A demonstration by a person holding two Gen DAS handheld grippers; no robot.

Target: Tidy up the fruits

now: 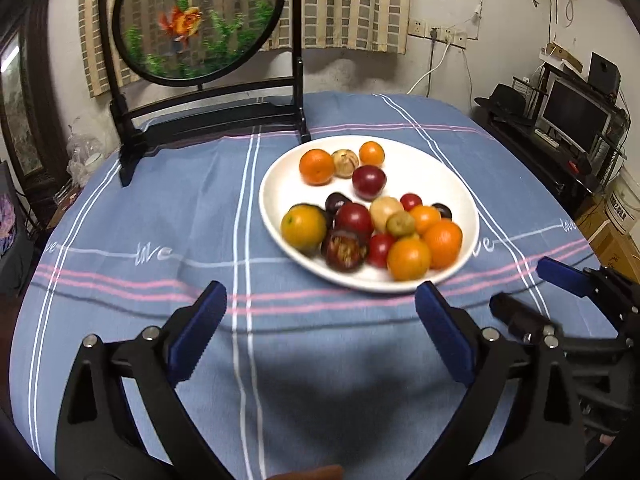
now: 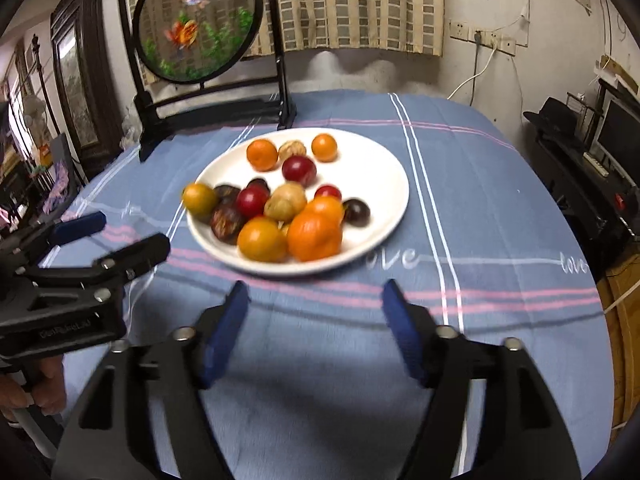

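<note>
A white plate (image 1: 440,172) sits on the blue striped tablecloth (image 1: 160,208) and holds several fruits: oranges (image 1: 317,166), red plums (image 1: 369,181), dark purple fruits (image 1: 344,250) and pale yellow-green ones (image 1: 400,224). It also shows in the right wrist view (image 2: 380,172), with an orange (image 2: 314,236) at the front. My left gripper (image 1: 320,300) is open and empty, just short of the plate's near rim. My right gripper (image 2: 314,292) is open and empty, also just short of the rim. Each gripper shows in the other's view, the right one (image 1: 528,292) and the left one (image 2: 120,236).
A black stand with a round goldfish screen (image 1: 196,20) stands at the back left of the table. A curtain (image 1: 352,4) hangs behind. A dark shelf with a monitor (image 1: 572,112) is off the table's right side. A cardboard box (image 1: 612,240) sits low right.
</note>
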